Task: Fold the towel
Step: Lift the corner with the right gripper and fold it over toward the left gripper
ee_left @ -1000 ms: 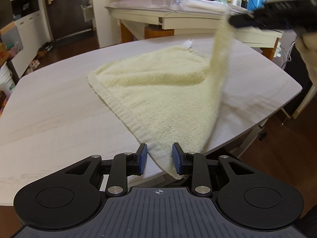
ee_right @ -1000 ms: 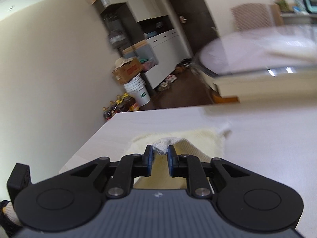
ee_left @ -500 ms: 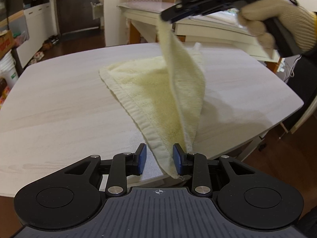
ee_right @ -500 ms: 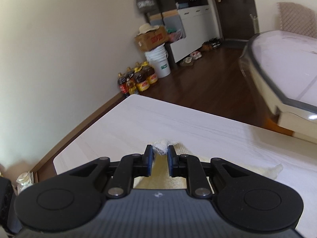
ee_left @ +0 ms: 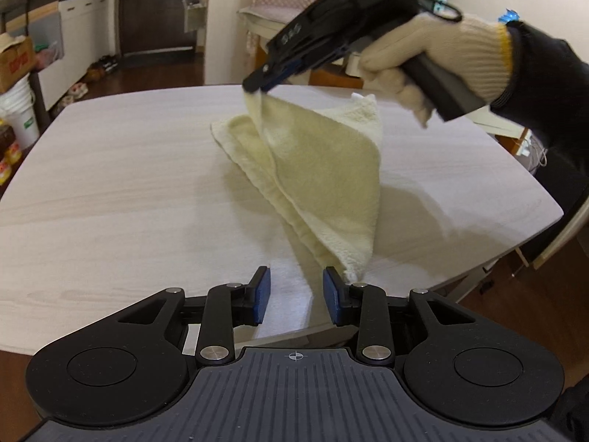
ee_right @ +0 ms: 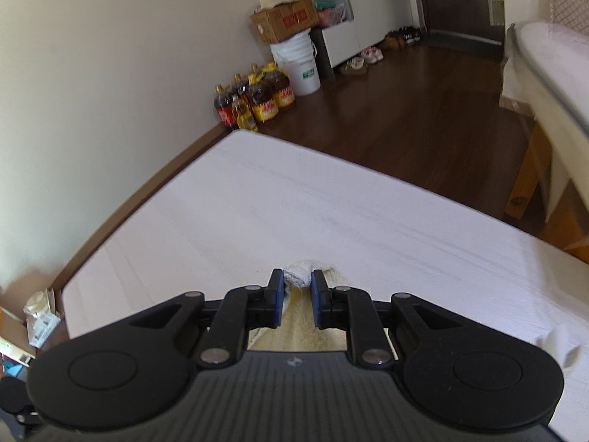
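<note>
A pale yellow towel [ee_left: 324,169] lies on the light wooden table [ee_left: 110,184], half lifted into a tent. My right gripper [ee_left: 257,86], held by a gloved hand [ee_left: 423,59], is shut on one towel corner and holds it above the towel's far left part. In the right wrist view that bunched corner [ee_right: 300,276] sits pinched between the pads of the right gripper [ee_right: 297,287]. My left gripper [ee_left: 296,294] stands open at the near table edge with bare table between its jaws. The towel's near corner [ee_left: 351,274] rests just beyond its right fingertip.
The table's right edge [ee_left: 533,228] drops to dark wood floor. A second table [ee_right: 552,73] stands behind. By the wall are a white bucket [ee_right: 300,64], a cardboard box [ee_right: 283,20] and several oil bottles [ee_right: 257,99].
The right gripper has carried its towel corner leftward and lower over the towel, folding it across. The towel's near corner, earlier between the left jaws, now lies beside the right finger.
</note>
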`<control>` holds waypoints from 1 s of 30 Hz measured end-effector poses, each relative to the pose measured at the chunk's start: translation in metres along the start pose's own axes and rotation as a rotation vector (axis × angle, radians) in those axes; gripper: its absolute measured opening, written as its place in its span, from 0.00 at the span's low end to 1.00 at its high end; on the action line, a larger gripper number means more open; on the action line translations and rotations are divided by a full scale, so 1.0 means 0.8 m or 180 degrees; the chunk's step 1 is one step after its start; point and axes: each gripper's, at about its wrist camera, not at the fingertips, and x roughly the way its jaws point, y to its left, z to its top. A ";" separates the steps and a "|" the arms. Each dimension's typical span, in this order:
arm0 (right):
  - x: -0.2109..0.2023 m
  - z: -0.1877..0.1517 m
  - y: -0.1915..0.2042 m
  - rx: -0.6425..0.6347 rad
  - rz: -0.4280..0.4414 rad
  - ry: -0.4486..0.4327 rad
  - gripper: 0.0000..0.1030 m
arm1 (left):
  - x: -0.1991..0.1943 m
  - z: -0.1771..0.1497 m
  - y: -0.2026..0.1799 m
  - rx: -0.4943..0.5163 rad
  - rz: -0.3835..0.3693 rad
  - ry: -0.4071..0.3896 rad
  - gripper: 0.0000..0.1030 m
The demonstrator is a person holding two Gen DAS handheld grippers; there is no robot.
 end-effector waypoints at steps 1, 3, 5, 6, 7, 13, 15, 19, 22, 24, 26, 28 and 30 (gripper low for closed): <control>0.006 -0.002 0.002 -0.0016 0.0005 0.0034 0.17 | -0.001 -0.001 0.001 -0.0005 -0.0006 -0.0006 0.33; 0.018 -0.006 0.007 -0.0060 0.0019 0.0104 0.20 | -0.002 -0.002 0.001 -0.0018 -0.0019 -0.0016 0.33; 0.026 -0.015 0.017 -0.0200 0.0041 0.0151 0.28 | -0.003 -0.002 0.001 -0.0026 -0.0022 -0.0022 0.33; 0.028 -0.018 0.020 -0.0244 0.0071 0.0165 0.39 | -0.004 -0.002 0.001 -0.0038 -0.0025 -0.0031 0.33; 0.028 -0.021 0.023 -0.0270 0.0123 0.0159 0.44 | -0.005 -0.003 0.001 -0.0049 -0.0026 -0.0040 0.33; 0.008 -0.030 0.023 -0.0277 0.0147 0.0056 0.44 | -0.008 0.001 0.010 -0.0113 0.0024 -0.0122 0.33; 0.003 -0.033 0.022 -0.0267 0.0156 0.0048 0.44 | -0.010 0.003 0.015 -0.0146 0.0053 -0.0149 0.33; -0.007 -0.040 0.027 -0.0311 0.0098 -0.0030 0.44 | -0.016 0.011 0.028 -0.0210 0.0174 -0.0187 0.34; -0.039 -0.054 0.042 -0.0406 0.0097 -0.0263 0.44 | -0.014 0.026 0.045 -0.0202 0.0218 -0.0163 0.36; -0.058 -0.071 0.057 -0.0532 0.0115 -0.0350 0.44 | -0.006 0.044 0.058 -0.0092 0.0229 -0.0144 0.36; -0.086 -0.100 0.075 -0.0706 0.0115 -0.0436 0.44 | 0.006 0.066 0.072 0.0028 0.0205 -0.0122 0.36; -0.114 -0.139 0.097 -0.0880 0.0046 -0.0513 0.44 | 0.017 0.085 0.080 0.0101 0.0177 -0.0123 0.36; -0.131 -0.170 0.117 -0.0978 -0.0035 -0.0570 0.44 | 0.031 0.112 0.087 0.0218 0.0117 -0.0136 0.37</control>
